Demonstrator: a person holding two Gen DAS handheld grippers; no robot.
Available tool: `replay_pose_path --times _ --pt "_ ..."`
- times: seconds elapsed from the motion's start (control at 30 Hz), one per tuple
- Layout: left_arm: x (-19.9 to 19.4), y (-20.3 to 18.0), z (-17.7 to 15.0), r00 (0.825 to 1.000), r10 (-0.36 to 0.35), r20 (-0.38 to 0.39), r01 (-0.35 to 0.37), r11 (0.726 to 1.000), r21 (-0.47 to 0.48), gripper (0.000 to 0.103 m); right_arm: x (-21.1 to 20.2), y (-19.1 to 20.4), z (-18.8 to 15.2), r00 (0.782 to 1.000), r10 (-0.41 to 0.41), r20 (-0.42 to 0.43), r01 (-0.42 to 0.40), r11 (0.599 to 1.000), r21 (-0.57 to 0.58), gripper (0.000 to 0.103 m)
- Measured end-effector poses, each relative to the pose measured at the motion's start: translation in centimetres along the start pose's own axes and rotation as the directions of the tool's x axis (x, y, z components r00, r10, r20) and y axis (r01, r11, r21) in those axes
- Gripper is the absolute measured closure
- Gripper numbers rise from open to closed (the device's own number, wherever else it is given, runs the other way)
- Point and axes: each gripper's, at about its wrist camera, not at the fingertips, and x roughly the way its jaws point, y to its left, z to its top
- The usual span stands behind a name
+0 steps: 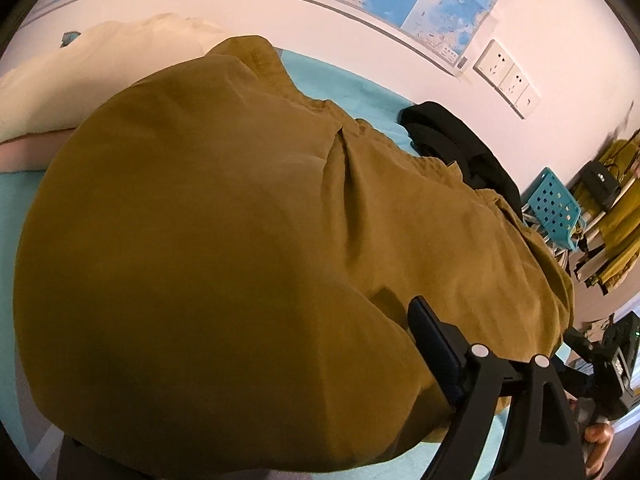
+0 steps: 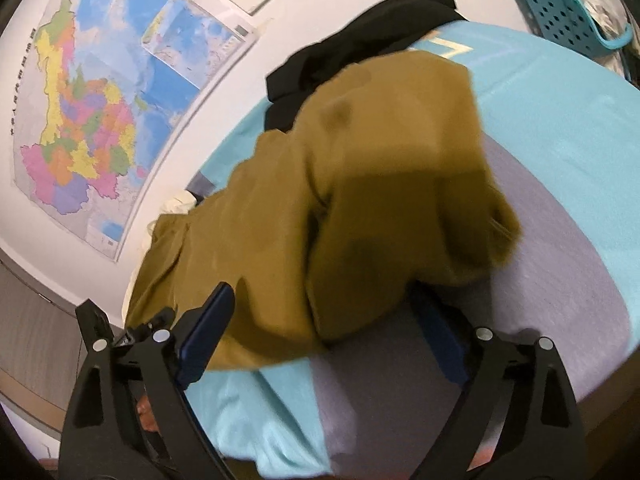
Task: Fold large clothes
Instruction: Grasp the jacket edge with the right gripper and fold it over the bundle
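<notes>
A large mustard-brown garment point(image 1: 224, 220) lies spread over a turquoise bed sheet point(image 1: 344, 78) and fills most of the left wrist view. My left gripper point(image 1: 248, 380) stands wide open. Its right finger point(image 1: 434, 346) rests against the cloth's near edge, and its left finger is hidden under the fabric. In the right wrist view the same garment point(image 2: 360, 200) lies bunched on the sheet point(image 2: 560, 100). My right gripper point(image 2: 324, 328) is open with the cloth's near hem between its fingers. The left pad point(image 2: 208, 332) stands clear of the cloth. The right fingertip is tucked under the hem.
A black garment point(image 1: 460, 140) point(image 2: 360, 32) lies at the far end by the wall. A cream cloth point(image 1: 100, 68) sits at the far left. A blue perforated basket point(image 1: 554, 208) point(image 2: 572, 16) stands beyond the bed. A map point(image 2: 100, 100) and sockets point(image 1: 508, 76) are on the wall.
</notes>
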Motion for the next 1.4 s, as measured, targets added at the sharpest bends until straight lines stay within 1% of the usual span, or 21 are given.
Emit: replay_pose_path --times 0.07,0.1,0.17,0.23,0.33,0.4,0.5,0.57,0.6,0.63,0.7,0.8,0.9,1.0,1.07,1.13,1.17,1.23,1.3,1.37,1.4 --pt "0.0 0.0 0.0 1.000 -0.003 0.000 0.003 1.000 0.000 0.018 0.2 0.8 -0.4 1.000 -0.025 0.007 0.026 0.999 -0.048 0.013" --pt "0.0 0.0 0.0 1.000 -0.005 -0.002 0.005 1.000 -0.001 0.018 0.5 0.9 -0.4 1.000 -0.024 0.007 0.024 0.998 -0.051 0.013" --pt "0.0 0.0 0.1 1.000 -0.010 -0.006 0.010 1.000 -0.002 0.018 1.5 1.4 0.1 1.000 0.016 0.012 -0.016 0.999 -0.035 0.013" --pt "-0.1 0.0 0.1 1.000 -0.011 -0.009 0.011 1.000 0.005 0.018 2.7 1.9 1.0 0.999 0.027 0.035 -0.025 0.998 -0.051 0.010" --pt "-0.1 -0.1 0.1 1.000 -0.008 -0.013 0.008 1.000 0.015 0.019 3.7 2.2 2.1 0.997 0.034 0.076 -0.031 0.999 -0.041 0.010" --pt "0.0 -0.2 0.2 1.000 0.003 -0.018 -0.003 1.000 0.021 0.019 3.8 2.4 2.6 0.994 0.047 0.099 -0.044 0.999 -0.029 0.010" --pt "0.2 -0.7 0.2 0.999 0.039 -0.023 -0.039 0.999 0.036 0.018 4.3 2.3 2.9 0.994 0.048 0.096 -0.047 0.999 -0.015 0.011" --pt "0.5 -1.0 0.4 0.998 0.060 -0.028 -0.059 0.997 0.045 0.018 4.4 2.2 3.1 0.996 0.018 0.091 -0.016 1.000 -0.020 0.022" --pt "0.6 -1.1 0.5 0.997 0.068 -0.028 -0.066 0.997 0.045 0.017 4.3 2.0 3.3 0.996 0.018 0.087 -0.017 1.000 -0.018 0.030" --pt "0.6 -1.1 0.5 0.997 0.070 -0.027 -0.068 0.997 0.042 0.017 4.2 1.8 3.4 0.996 0.029 0.083 -0.028 1.000 -0.014 0.036" --pt "0.8 -1.2 0.6 0.997 0.074 -0.024 -0.072 0.996 0.048 0.017 4.1 1.5 3.7 0.996 0.042 0.080 -0.042 0.999 -0.006 0.041" --pt "0.8 -1.2 0.7 0.996 0.087 -0.017 -0.085 0.994 0.063 0.020 4.2 1.7 3.8 0.995 0.048 0.088 -0.047 0.999 -0.009 0.041" --pt "1.0 -1.4 0.8 0.995 0.098 -0.014 -0.097 0.992 0.080 0.022 4.4 1.5 3.9 0.992 0.082 0.092 -0.086 0.995 0.041 0.029" --pt "1.2 -1.3 1.0 0.996 0.089 -0.020 -0.087 0.992 0.089 0.021 4.7 2.3 3.8 0.994 0.050 0.098 -0.052 0.999 0.015 0.027" --pt "1.3 -1.3 1.0 0.997 0.078 -0.017 -0.076 0.994 0.084 0.019 4.9 2.7 3.7 0.994 0.031 0.102 -0.030 0.999 -0.009 0.027" --pt "1.3 -1.4 1.0 0.996 0.083 -0.015 -0.082 0.992 0.092 0.019 4.7 2.6 3.8 0.994 0.027 0.102 -0.026 1.000 -0.010 0.038" --pt "1.4 -1.4 1.1 0.996 0.089 -0.013 -0.087 0.992 0.093 0.019 4.7 2.6 3.9 0.995 0.028 0.098 -0.026 1.000 -0.016 0.040" --pt "1.4 -1.5 1.1 0.995 0.094 -0.013 -0.092 0.991 0.093 0.022 4.6 2.5 3.9 0.995 0.032 0.092 -0.030 0.999 -0.026 0.051" --pt "1.3 -1.6 1.2 0.996 0.085 -0.017 -0.083 0.992 0.097 0.032 4.3 2.6 4.0 0.994 0.048 0.096 -0.045 0.998 -0.033 0.058" --pt "1.3 -1.6 1.2 0.997 0.078 -0.020 -0.075 0.992 0.100 0.037 4.4 2.7 4.1 0.994 0.062 0.093 -0.059 0.998 -0.031 0.058" --pt "1.3 -1.6 1.2 0.997 0.076 -0.020 -0.073 0.992 0.101 0.038 4.5 2.4 4.2 0.994 0.077 0.081 -0.076 0.997 -0.017 0.057"
